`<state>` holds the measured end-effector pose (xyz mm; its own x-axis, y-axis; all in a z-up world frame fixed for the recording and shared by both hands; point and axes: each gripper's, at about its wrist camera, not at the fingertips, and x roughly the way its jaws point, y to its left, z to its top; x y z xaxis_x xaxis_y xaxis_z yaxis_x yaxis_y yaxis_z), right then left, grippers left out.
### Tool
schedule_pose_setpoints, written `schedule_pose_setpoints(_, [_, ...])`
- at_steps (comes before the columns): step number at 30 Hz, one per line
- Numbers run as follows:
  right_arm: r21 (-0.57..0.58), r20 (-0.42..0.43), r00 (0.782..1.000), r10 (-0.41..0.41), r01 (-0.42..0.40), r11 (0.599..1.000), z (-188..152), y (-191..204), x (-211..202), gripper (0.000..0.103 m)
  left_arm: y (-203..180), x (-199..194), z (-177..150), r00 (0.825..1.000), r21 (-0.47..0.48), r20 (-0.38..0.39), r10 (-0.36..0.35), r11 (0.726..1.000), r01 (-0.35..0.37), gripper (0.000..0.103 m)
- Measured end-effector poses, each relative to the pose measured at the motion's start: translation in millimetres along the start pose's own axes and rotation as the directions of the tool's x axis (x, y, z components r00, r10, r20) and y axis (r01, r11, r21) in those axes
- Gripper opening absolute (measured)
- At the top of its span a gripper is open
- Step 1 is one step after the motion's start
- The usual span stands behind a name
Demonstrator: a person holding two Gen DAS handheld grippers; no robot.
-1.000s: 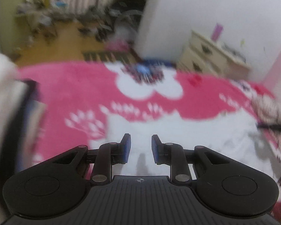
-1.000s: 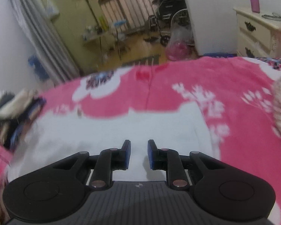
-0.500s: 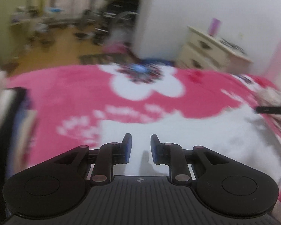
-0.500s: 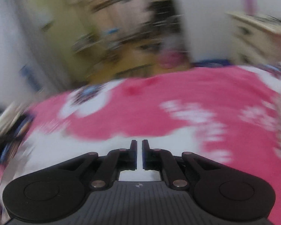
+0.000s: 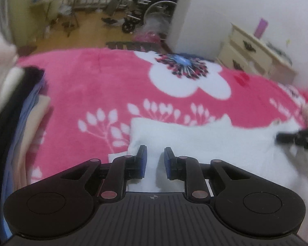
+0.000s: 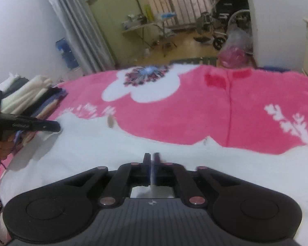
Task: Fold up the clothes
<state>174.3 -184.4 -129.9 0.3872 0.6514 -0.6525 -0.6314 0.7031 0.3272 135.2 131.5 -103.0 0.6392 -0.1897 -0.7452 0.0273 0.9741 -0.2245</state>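
A white garment (image 5: 215, 143) lies spread flat on the pink flowered blanket (image 5: 92, 86). My left gripper (image 5: 155, 151) is low over its left edge. The jaws stand a little apart and are closing, with white cloth rising between the pads and no visible pinch. At the garment's other end, my right gripper (image 6: 152, 155) is shut on a thin fold of the white garment (image 6: 92, 149). Each gripper's tip shows in the other view: the right gripper (image 5: 279, 138) at the far right edge and the left gripper (image 6: 55, 127) at the far left.
A stack of folded clothes (image 5: 20, 112) sits at the blanket's left edge, also visible as a stack of folded clothes (image 6: 30, 94) in the right wrist view. A cream dresser (image 5: 256, 55) stands to the right beyond the bed. A wheelchair (image 5: 145, 16) and clutter fill the floor behind.
The right gripper's jaws went from apart to shut on the white cloth while it slid sideways along the garment. The left gripper sank closer to the garment's edge.
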Motion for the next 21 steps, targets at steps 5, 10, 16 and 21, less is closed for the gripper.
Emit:
schedule_pose_setpoints(5, [-0.051,-0.090,0.989,0.115,-0.120,0.992,-6.9,32.5,22.4,0.007,-5.3,5.4,-2.4,0.999,0.045,0.018,0.029,0.999,-0.030,0.020])
schedule_pose_setpoints(10, [0.234,-0.005,0.995,0.096,-0.093,0.968,15.8,-11.3,54.6,0.000,-3.8,2.4,-1.4,0.999,0.038,0.022,0.037,0.999,-0.038,0.019])
schedule_pose_setpoints(16, [0.225,0.007,0.987,0.163,-0.161,0.961,31.3,-5.2,34.8,0.007,-22.3,-13.7,0.2,0.997,0.124,0.051,-0.057,0.991,0.050,0.027])
schedule_pose_setpoints(21, [0.110,-0.147,0.963,0.227,-0.212,0.971,28.7,32.9,66.8,0.013,-37.8,14.7,-3.4,0.998,0.187,-0.035,-0.044,0.981,0.049,0.027])
